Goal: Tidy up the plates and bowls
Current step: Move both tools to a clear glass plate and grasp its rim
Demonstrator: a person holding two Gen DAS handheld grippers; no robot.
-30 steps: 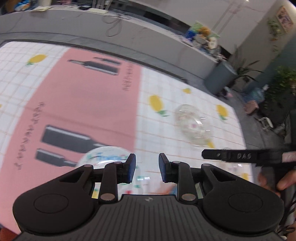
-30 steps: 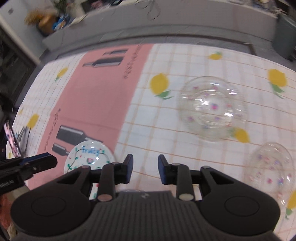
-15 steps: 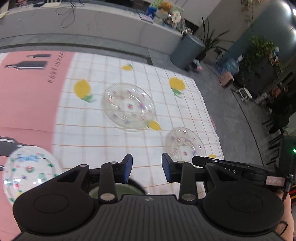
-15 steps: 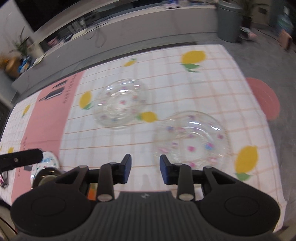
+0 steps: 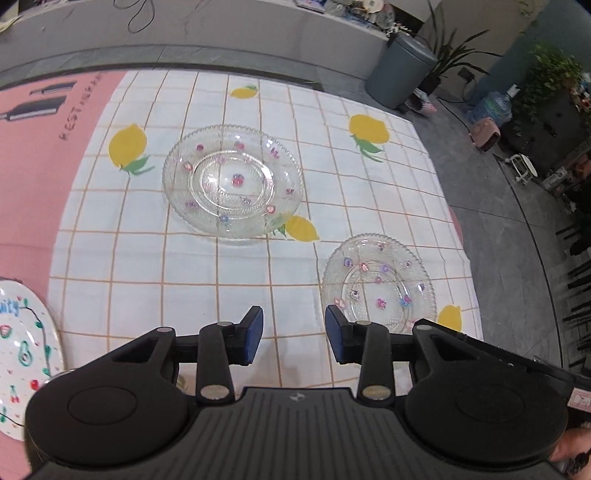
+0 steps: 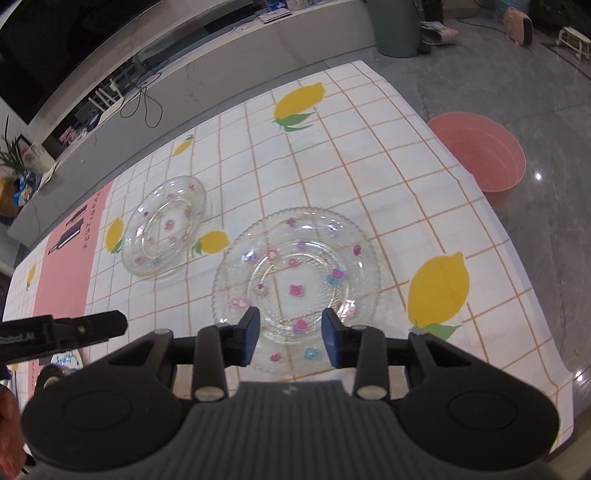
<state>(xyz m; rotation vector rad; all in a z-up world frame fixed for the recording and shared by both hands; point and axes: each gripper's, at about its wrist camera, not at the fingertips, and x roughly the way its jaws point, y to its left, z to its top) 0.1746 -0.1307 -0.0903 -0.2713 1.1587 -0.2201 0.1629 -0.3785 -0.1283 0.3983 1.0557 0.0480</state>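
Observation:
Two clear glass plates with small coloured flowers lie on the lemon-print tablecloth. The farther glass plate (image 5: pixel 232 184) (image 6: pixel 164 226) sits near the pink band. The nearer glass plate (image 5: pixel 377 283) (image 6: pixel 297 286) lies close to the table's right edge. My right gripper (image 6: pixel 290 340) hovers over the nearer plate's front rim, its jaws opening, nothing pressed between them. My left gripper (image 5: pixel 294 339) hangs above bare cloth to the left of that plate, jaws also opening and empty. A white painted plate (image 5: pixel 22 362) (image 6: pixel 62 360) lies at the left.
A pink bucket (image 6: pixel 480 157) stands on the floor beyond the table's right edge. A grey bin (image 5: pixel 400 70) and potted plants (image 5: pixel 546 85) are further off. A grey counter (image 5: pixel 184 33) runs behind the table. The other gripper's finger (image 6: pixel 62 328) pokes in at left.
Both grippers swung right, away from the pink band and the white plate, toward the two glass plates, and sank a little. Both sets of jaws have widened.

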